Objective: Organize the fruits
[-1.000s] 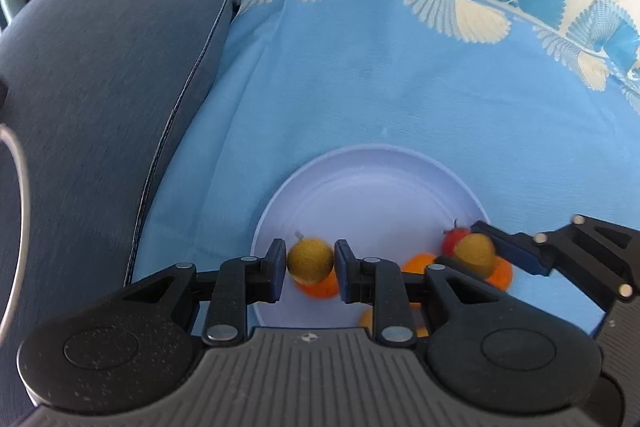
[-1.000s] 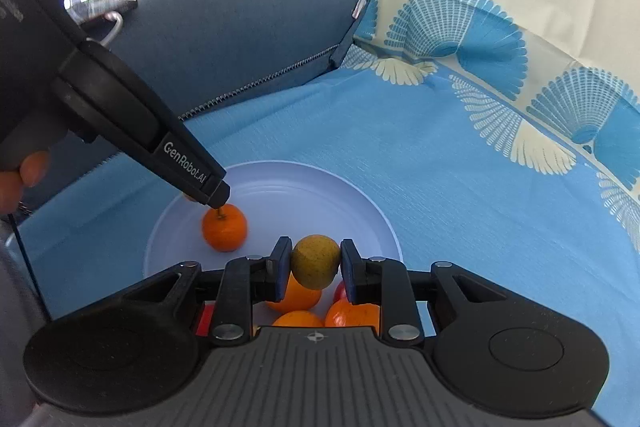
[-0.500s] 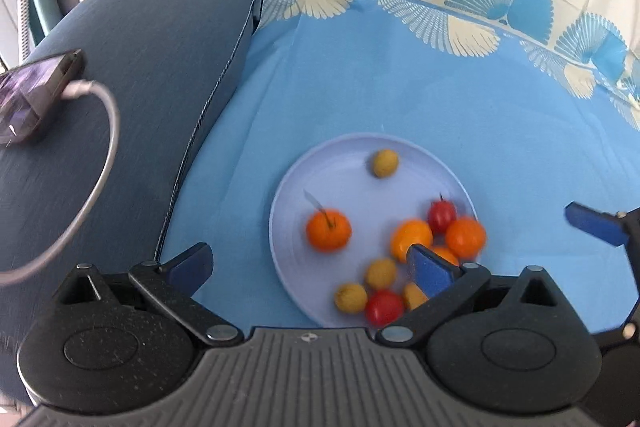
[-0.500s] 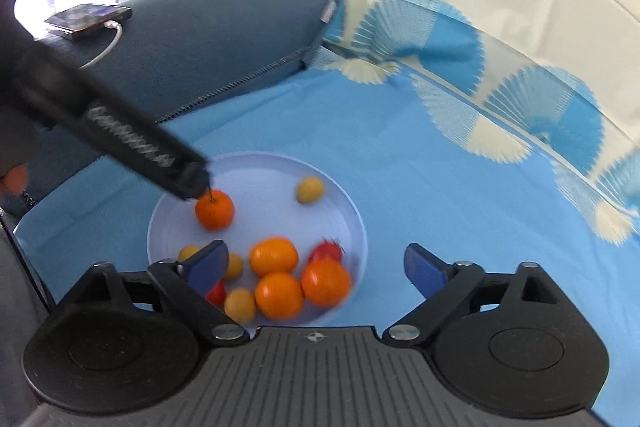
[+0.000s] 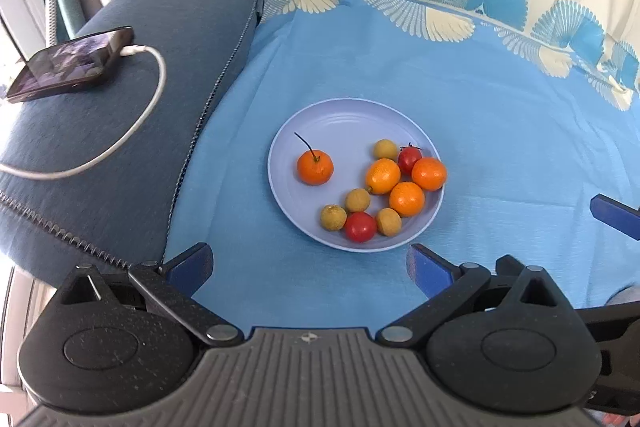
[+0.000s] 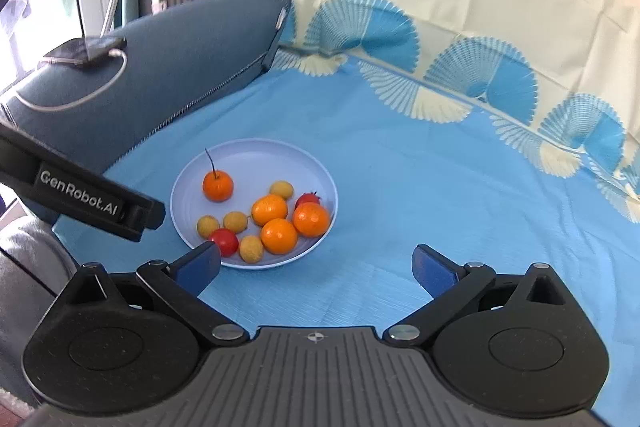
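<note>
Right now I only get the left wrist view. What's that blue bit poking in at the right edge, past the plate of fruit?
Observer: That is one fingertip of the right gripper. Its own camera shows both fingers spread wide. The jaws have just been opening, and nothing is between them.
Operator: Does the tool I'm looking along show up in that camera?
Observer: Yes. One finger of the left gripper crosses the left side of that view, lettered GenRobot.AI. Its jaws have also just been opening, with nothing between them.
</note>
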Motion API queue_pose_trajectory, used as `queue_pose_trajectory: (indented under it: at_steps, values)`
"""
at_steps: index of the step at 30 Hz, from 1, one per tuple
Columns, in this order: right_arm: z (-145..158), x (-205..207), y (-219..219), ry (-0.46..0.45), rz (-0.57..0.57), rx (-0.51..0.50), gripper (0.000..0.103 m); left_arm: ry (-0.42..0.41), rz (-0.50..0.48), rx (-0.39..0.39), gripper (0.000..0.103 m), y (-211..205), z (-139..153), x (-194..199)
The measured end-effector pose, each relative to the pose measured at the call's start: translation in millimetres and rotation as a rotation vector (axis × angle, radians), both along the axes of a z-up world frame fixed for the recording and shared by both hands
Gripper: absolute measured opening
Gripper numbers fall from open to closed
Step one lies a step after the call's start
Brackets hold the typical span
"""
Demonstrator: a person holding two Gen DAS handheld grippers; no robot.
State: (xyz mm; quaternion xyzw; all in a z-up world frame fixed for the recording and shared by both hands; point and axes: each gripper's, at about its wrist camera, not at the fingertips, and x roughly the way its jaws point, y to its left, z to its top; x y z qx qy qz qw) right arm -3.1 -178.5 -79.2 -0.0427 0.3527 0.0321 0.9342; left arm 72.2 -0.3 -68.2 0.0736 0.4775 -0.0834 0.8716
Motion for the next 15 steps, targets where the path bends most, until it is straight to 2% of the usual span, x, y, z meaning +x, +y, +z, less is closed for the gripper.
queue_pose_trajectory:
  at_steps: [15]
  values:
    - [34, -50, 0, -0.111, -0.008, -0.002, 0.102, -0.071, 0.002, 0.019, 0.103, 0, 22, -45]
